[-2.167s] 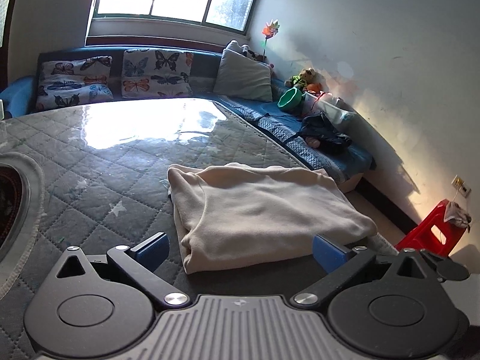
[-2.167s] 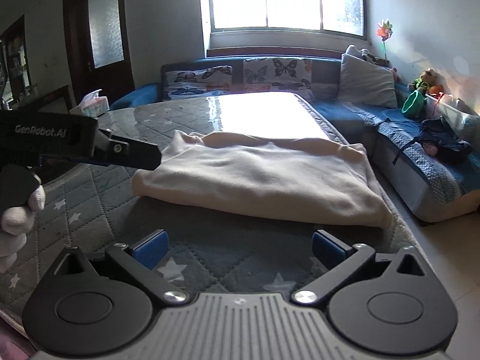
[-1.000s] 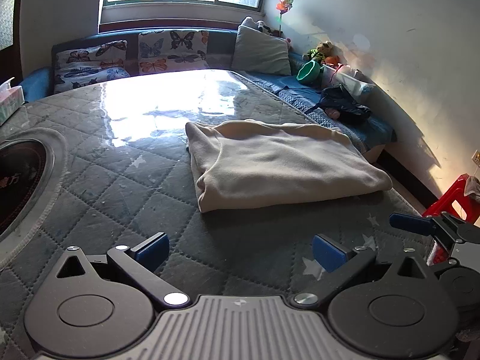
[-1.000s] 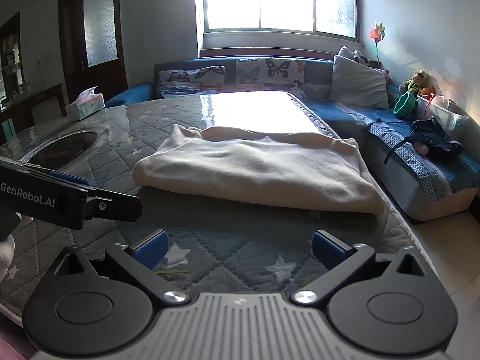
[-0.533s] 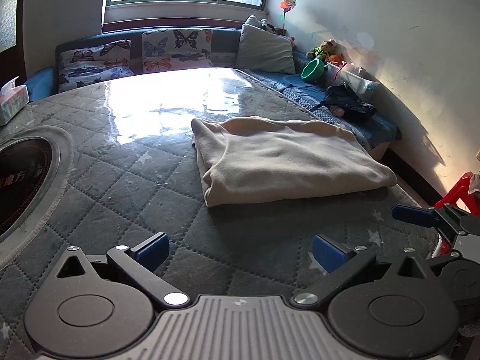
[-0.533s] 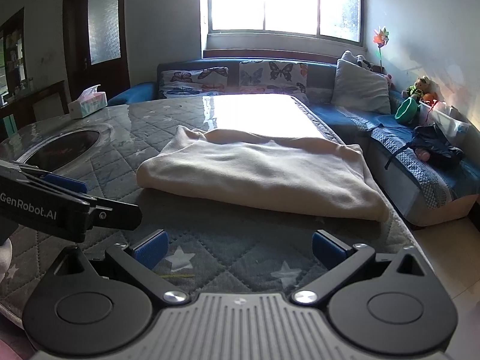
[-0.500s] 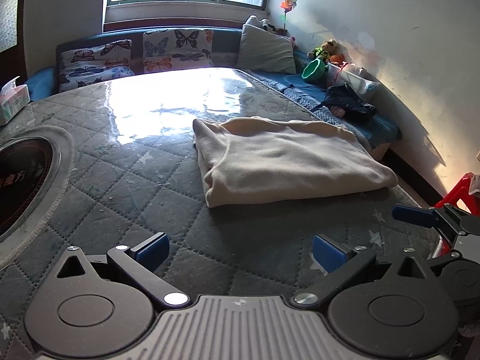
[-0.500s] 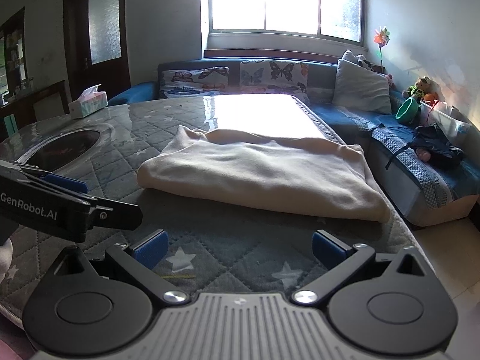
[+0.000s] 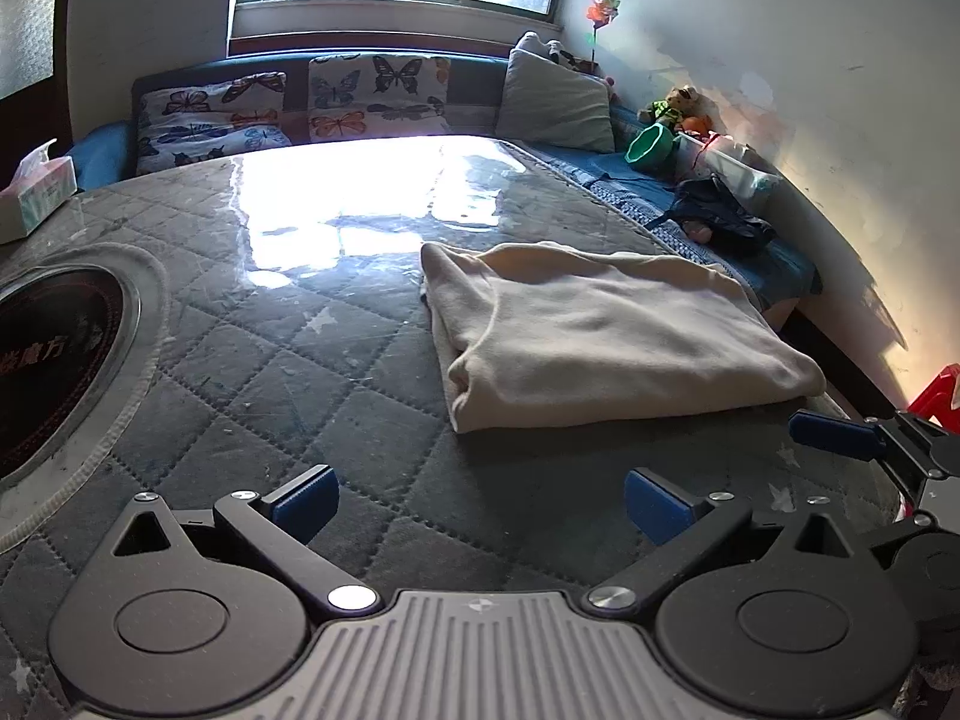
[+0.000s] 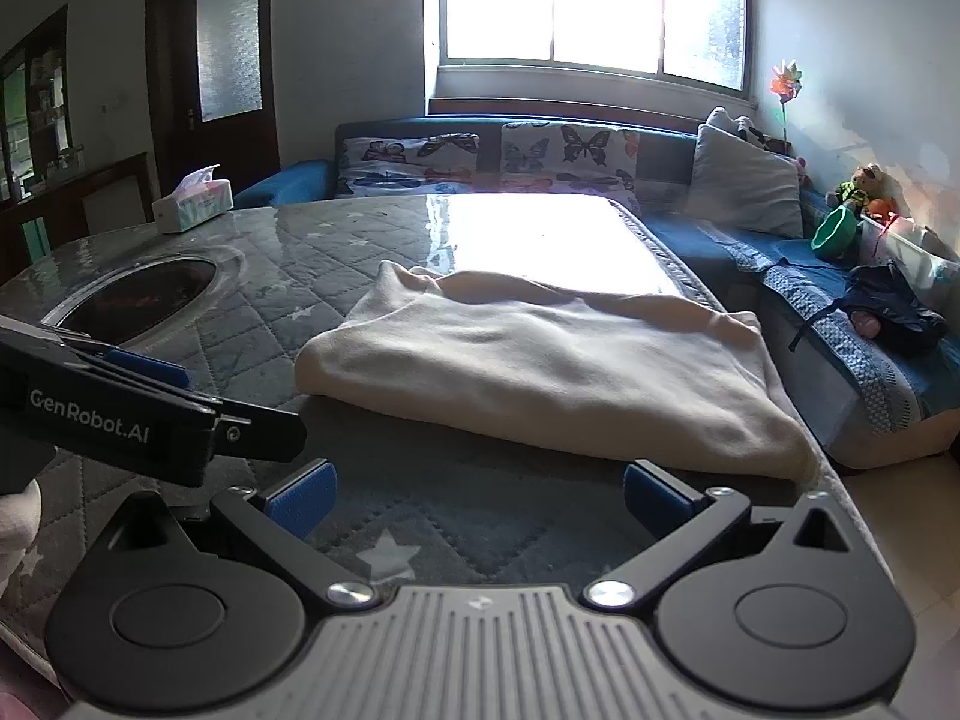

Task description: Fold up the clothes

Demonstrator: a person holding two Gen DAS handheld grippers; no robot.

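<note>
The cream garment [image 9: 606,330] lies folded on the table [image 9: 252,360]; the left gripper [image 9: 480,501] and right gripper [image 10: 477,495] hang apart and empty near it, apparently finished.

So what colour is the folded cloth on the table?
The folded cloth is plain cream, with no pattern. It shows best in the left wrist view.

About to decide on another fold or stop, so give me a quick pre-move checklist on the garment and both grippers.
1. Left gripper open, holding nothing: ok.
2. Right gripper open, holding nothing: ok.
3. Both grippers apart from the garment: ok.
4. Garment folded into a compact block, lying flat on the table: ok.
5. Garment fully on the table: ok, though its right corner lies near the edge.
6. Layers underneath lined up: cannot tell, hidden by the top layer.
</note>
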